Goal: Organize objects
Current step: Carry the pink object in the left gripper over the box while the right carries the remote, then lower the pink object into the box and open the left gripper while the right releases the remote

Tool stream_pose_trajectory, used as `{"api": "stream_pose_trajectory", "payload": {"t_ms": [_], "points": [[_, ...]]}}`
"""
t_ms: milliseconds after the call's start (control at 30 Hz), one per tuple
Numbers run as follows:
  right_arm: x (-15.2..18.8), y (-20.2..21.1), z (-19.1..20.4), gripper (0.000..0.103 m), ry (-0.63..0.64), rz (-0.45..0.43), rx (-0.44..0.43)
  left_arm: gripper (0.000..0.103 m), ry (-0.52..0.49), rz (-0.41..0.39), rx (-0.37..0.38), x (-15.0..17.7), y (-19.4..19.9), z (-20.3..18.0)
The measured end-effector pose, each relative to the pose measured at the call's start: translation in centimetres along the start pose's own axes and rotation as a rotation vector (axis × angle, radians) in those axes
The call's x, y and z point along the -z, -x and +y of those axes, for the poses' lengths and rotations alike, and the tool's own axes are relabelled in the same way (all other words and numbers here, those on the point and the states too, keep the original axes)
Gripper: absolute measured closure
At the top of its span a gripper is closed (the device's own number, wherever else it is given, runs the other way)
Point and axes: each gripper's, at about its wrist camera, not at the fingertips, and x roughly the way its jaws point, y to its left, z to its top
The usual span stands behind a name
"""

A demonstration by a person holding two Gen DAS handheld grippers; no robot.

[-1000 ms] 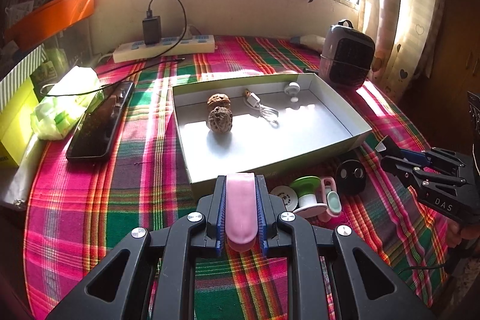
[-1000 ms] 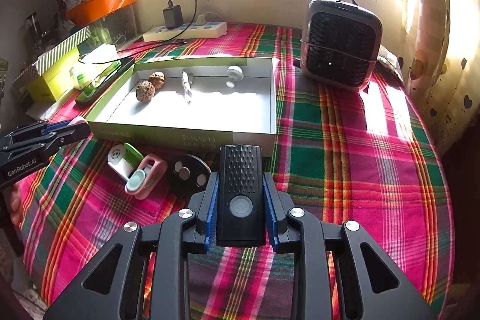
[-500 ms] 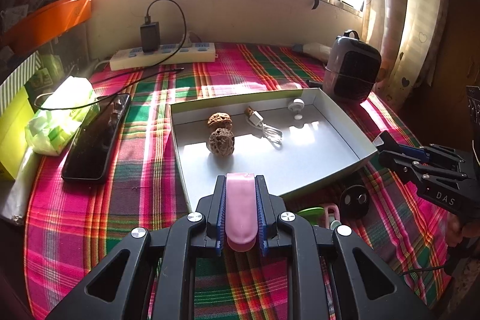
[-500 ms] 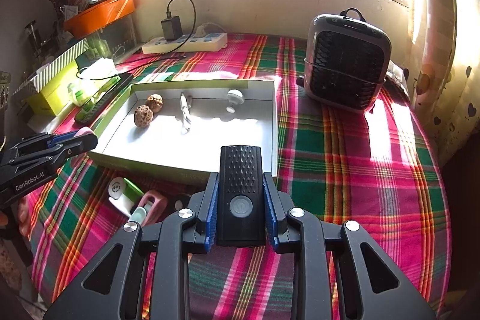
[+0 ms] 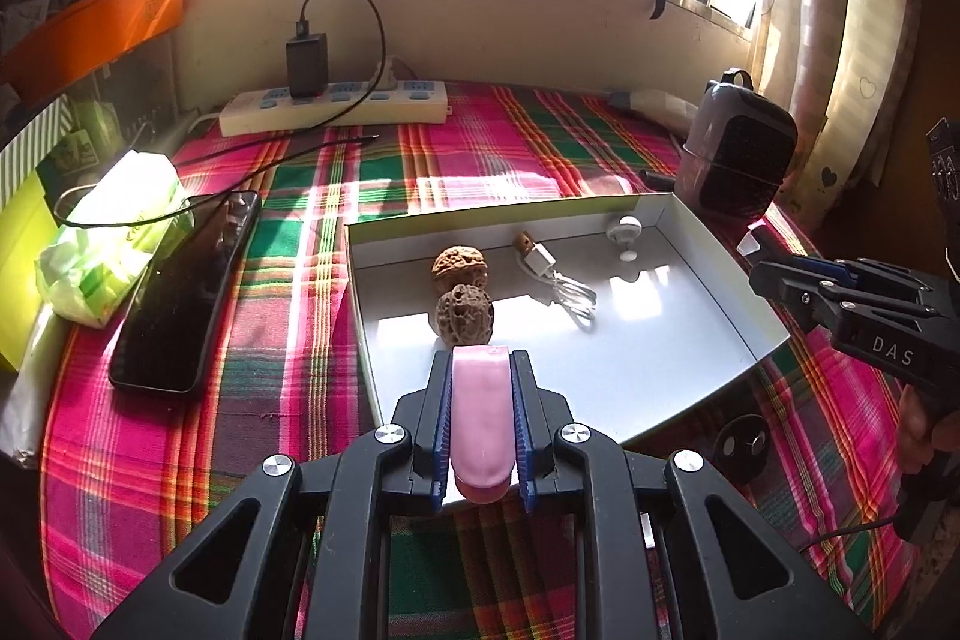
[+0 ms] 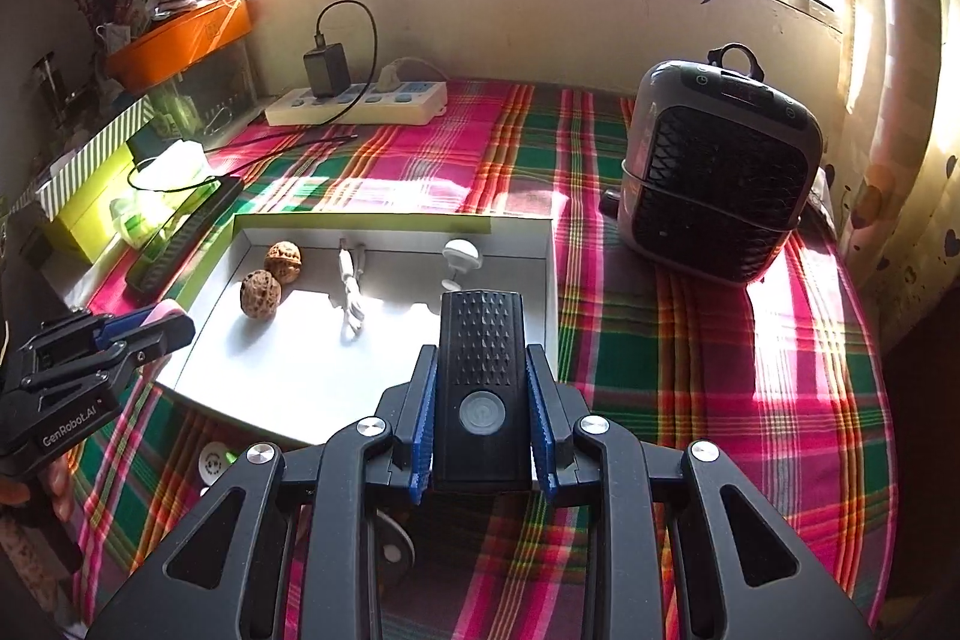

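Left wrist view, left to right: black phone (image 5: 186,298) laid on plaid cloth (image 5: 300,220) at centre left; white tray (image 5: 708,244) at centre, two walnuts (image 5: 462,289), white cable (image 5: 558,280) and white knob (image 5: 627,232) lying inside. Pink object (image 5: 482,418) clamped between blue pads of left gripper (image 5: 482,370), lower centre, over tray's near edge.

Right wrist view: black remote (image 6: 482,388) gripped by right gripper (image 6: 482,370) at lower centre, over tray's near right corner. Grey heater (image 6: 720,166) stood upper right, beside tray.
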Motion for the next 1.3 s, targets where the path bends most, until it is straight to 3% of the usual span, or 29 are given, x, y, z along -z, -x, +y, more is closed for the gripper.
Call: {"api": "stream_pose_trajectory", "payload": {"t_ms": [733, 1300], "points": [[-3.1, -6.3, -0.9, 0.075, -0.042, 0.100, 0.029, 0.087, 0.023, 0.039, -0.017, -0.6, -3.2, 0.7], [-3.5, -8.2, -0.1, 0.075, -0.024, 0.130, 0.052, 0.087, 0.007, 0.045, -0.034, -0.9, -4.0, 0.5]]}}
